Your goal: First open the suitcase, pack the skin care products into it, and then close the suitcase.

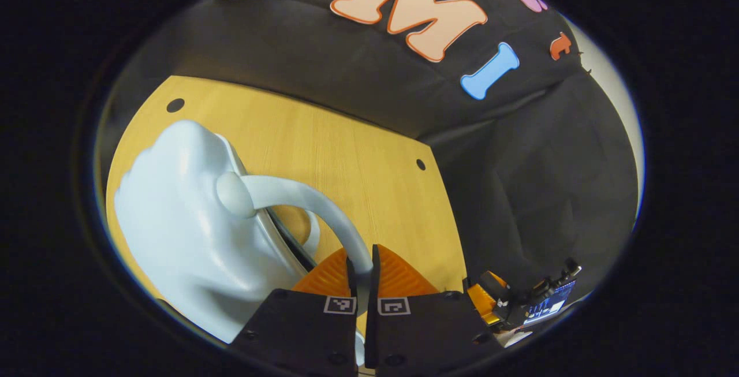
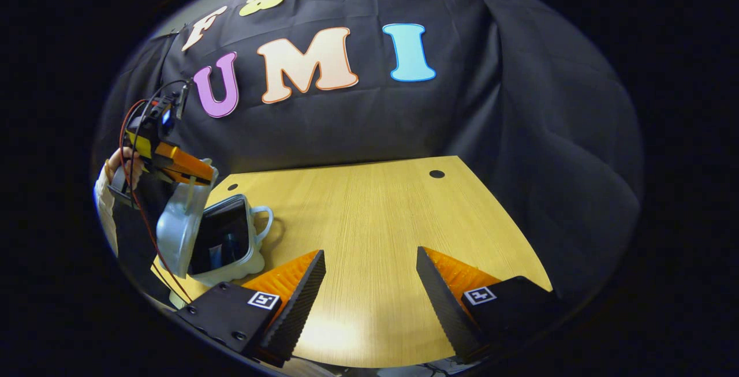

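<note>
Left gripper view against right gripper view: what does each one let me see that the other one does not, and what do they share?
Left gripper view: the grip up close, with the left gripper shut on the curved handle beside the lid's outer shell.
Right gripper view: the raised lid from its inner side, the suitcase's dark interior, the hand holding the left gripper, and the right gripper open above the table.
Both: the pale suitcase and the wooden table.

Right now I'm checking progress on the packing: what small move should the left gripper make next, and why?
Probably swing the lid down toward the suitcase base. The left gripper is shut on the lid's handle, the case stands open on the table, something seems to lie inside, and the right gripper hangs open, holding nothing.
</note>
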`<action>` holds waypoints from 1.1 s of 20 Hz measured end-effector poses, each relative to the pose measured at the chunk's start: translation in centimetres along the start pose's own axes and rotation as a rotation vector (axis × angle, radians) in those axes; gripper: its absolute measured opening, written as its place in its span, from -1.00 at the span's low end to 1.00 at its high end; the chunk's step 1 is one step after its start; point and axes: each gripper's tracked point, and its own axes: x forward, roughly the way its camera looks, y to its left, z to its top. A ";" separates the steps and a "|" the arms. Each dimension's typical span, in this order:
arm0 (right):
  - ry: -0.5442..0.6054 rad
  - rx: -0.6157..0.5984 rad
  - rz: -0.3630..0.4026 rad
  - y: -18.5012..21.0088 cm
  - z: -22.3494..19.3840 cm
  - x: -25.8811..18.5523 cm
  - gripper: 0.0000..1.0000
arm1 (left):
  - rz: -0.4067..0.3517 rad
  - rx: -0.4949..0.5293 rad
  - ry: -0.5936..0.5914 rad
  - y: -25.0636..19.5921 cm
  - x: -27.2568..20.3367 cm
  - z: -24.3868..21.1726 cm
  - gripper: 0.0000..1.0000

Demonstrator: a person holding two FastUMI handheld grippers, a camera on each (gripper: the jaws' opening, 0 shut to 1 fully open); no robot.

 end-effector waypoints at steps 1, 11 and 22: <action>-0.002 -0.001 -0.005 -0.2 -0.1 -0.2 0.99 | 0.010 -0.002 0.015 0.3 1.0 -0.1 -1.00; -0.024 0.029 -0.050 -3.0 -0.4 -1.2 0.93 | 0.125 -0.010 0.158 3.5 9.2 -3.0 -1.00; -0.038 0.013 -0.002 -1.8 0.3 -0.6 0.93 | 0.211 0.032 0.117 2.8 7.1 -3.8 0.34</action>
